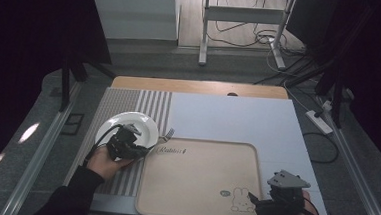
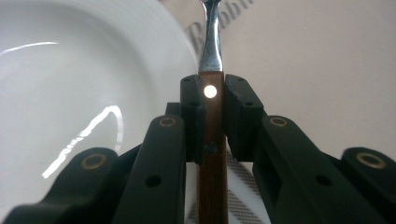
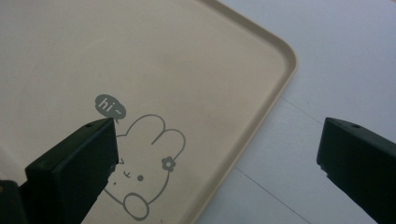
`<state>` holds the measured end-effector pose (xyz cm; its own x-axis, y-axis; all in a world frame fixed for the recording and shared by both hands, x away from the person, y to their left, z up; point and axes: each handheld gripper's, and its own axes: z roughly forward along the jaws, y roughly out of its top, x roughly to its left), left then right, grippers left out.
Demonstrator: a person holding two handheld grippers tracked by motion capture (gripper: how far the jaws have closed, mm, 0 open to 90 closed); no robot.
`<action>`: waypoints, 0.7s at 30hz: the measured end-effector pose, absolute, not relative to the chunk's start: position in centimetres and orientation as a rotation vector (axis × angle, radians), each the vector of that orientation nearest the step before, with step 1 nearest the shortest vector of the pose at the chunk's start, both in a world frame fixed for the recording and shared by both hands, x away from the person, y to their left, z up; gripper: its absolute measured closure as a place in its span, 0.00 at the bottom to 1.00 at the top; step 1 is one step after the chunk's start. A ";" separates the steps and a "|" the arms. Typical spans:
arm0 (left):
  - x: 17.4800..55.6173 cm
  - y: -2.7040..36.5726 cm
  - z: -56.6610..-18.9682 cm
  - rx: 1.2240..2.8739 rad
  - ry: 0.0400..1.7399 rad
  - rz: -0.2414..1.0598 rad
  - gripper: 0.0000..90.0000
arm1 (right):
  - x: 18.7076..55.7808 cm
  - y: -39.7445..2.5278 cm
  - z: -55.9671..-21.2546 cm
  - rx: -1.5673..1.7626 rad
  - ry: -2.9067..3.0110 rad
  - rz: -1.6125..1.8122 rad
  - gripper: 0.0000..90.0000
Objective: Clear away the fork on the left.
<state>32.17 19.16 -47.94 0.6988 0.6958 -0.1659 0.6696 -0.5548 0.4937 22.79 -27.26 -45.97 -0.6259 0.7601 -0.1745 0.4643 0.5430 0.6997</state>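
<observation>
In the left gripper view, the left gripper (image 2: 211, 116) is seen closed on a fork (image 2: 212, 140): its brown wooden handle is clamped between the two black jaws, a bright rivet is visible at the top of the handle, and the steel neck extends upward beyond the fingertips. The fork's tines are cut off at the top edge of that view. A white plate (image 2: 70, 93) is seen to the left of the jaws, and a beige tray (image 2: 317, 70) to the right. In the high view, the left gripper (image 1: 143, 147) is held at the near right rim of the plate (image 1: 127, 121), which is placed on a striped mat (image 1: 129, 101), and the fork (image 1: 166, 134) tines are seen just beyond the tray's (image 1: 199, 180) far left corner. The right gripper (image 3: 217, 154) is held with its jaws wide apart and nothing is gripped between them; beneath them, the tray's corner with a printed rabbit (image 3: 144, 163) and the white table cover (image 3: 327, 70) are seen. In the high view, the right gripper (image 1: 255, 199) is positioned at the tray's near right corner.
</observation>
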 end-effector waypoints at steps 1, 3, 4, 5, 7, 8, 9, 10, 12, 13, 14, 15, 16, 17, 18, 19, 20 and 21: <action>32.0 18.9 -48.0 2.378 1.042 0.067 0.87 | 22.8 -27.3 -46.0 0.994 2.319 0.856 0.00; 31.6 18.4 -48.2 2.385 1.037 0.057 0.87 | 22.8 -27.3 -46.0 0.991 2.320 0.856 0.00; 31.5 18.1 -48.3 2.388 1.037 0.049 0.87 | 22.8 -27.3 -46.0 0.991 2.320 0.856 0.00; 31.3 17.8 -48.4 2.390 1.038 0.039 0.87 | 22.8 -27.2 -46.0 0.990 2.320 0.856 0.00; 31.0 17.2 -48.7 2.407 1.026 0.033 0.87 | 22.8 -27.2 -46.0 0.989 2.321 0.856 0.00; 30.9 16.9 -48.8 2.411 1.022 0.029 0.87 | 22.8 -27.2 -46.0 0.990 2.321 0.855 0.00; 30.8 16.6 -48.9 2.411 1.024 0.019 0.87 | 22.8 -27.2 -46.0 0.989 2.322 0.855 0.00; 30.7 16.4 -49.0 2.414 1.016 0.012 0.87 | 22.8 -27.2 -46.0 0.989 2.322 0.855 0.00; 30.5 15.8 -49.2 2.415 1.013 0.006 0.87 | 22.8 -27.2 -46.0 0.988 2.322 0.855 0.00; 30.5 15.6 -49.2 2.418 1.011 0.001 0.87 | 22.8 -27.2 -46.0 0.990 2.323 0.855 0.00; 30.3 15.3 -49.3 2.418 1.013 -0.003 0.87 | 22.8 -27.2 -46.0 0.990 2.323 0.855 0.00; 30.2 15.0 -49.5 2.419 1.008 -0.010 0.87 | 22.8 -27.2 -46.0 0.990 2.323 0.855 0.00; 30.2 14.7 -49.5 2.428 1.003 -0.012 0.87 | 22.8 -27.2 -46.0 0.990 2.324 0.855 0.00; 30.0 14.5 -49.6 2.429 1.002 -0.013 0.87 | 22.8 -27.2 -46.0 0.989 2.324 0.855 0.00; 29.9 14.2 -49.7 2.431 0.999 -0.014 0.87 | 22.8 -27.2 -46.0 0.989 2.324 0.855 0.00; 29.8 13.9 -49.8 2.432 0.996 -0.015 0.87 | 22.8 -27.2 -46.0 0.988 2.324 0.855 0.00; 29.7 13.7 -49.9 2.434 0.994 -0.017 0.87 | 22.8 -27.2 -46.0 0.988 2.325 0.855 0.00; 29.6 13.5 -50.0 2.437 0.994 -0.015 0.87 | 22.8 -27.2 -46.0 0.988 2.325 0.855 0.00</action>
